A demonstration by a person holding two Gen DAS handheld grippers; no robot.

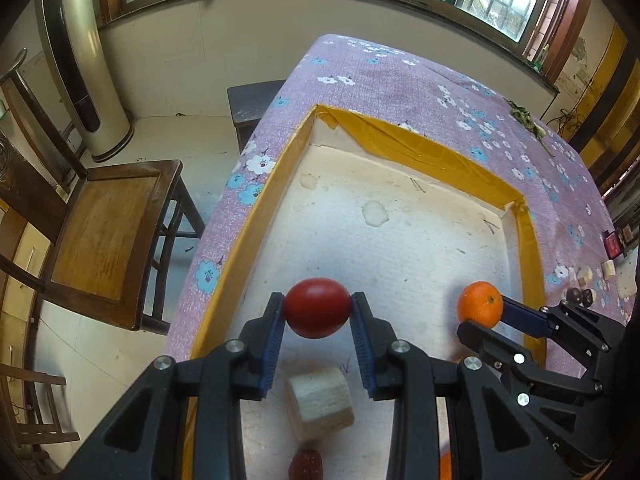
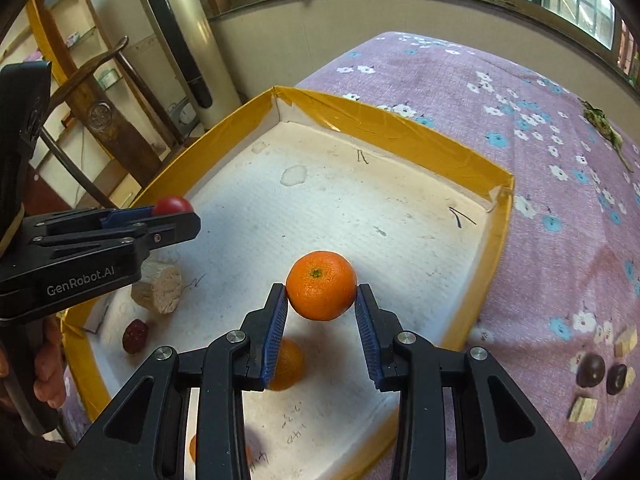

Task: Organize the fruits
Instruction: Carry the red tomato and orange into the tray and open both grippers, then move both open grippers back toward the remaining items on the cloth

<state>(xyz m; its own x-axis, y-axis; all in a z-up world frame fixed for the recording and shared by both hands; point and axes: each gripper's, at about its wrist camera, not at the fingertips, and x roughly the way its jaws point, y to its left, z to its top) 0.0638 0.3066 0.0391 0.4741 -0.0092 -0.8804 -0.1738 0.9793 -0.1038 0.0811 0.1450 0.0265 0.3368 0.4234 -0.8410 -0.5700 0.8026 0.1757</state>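
Note:
My left gripper (image 1: 318, 306) is shut on a red tomato (image 1: 318, 307), held above the white floor of a shallow yellow-rimmed box (image 1: 424, 148). My right gripper (image 2: 321, 296) is shut on an orange mandarin (image 2: 321, 285) over the same box (image 2: 400, 130). In the left wrist view the right gripper (image 1: 486, 316) with the mandarin (image 1: 479, 303) shows at the right. In the right wrist view the left gripper (image 2: 176, 216) with the tomato (image 2: 173, 204) shows at the left. On the box floor lie a pale banana chunk (image 1: 320, 408), a dark red date (image 1: 306, 465) and another mandarin (image 2: 286, 364).
The box sits on a purple flowered cloth (image 2: 540, 240). Two dark plums (image 2: 602, 372) and pale fruit pieces (image 2: 584, 408) lie on the cloth to the right. A wooden chair (image 1: 108, 240) and a stool (image 1: 252, 106) stand left of the table. A hand (image 2: 48, 368) holds the left gripper.

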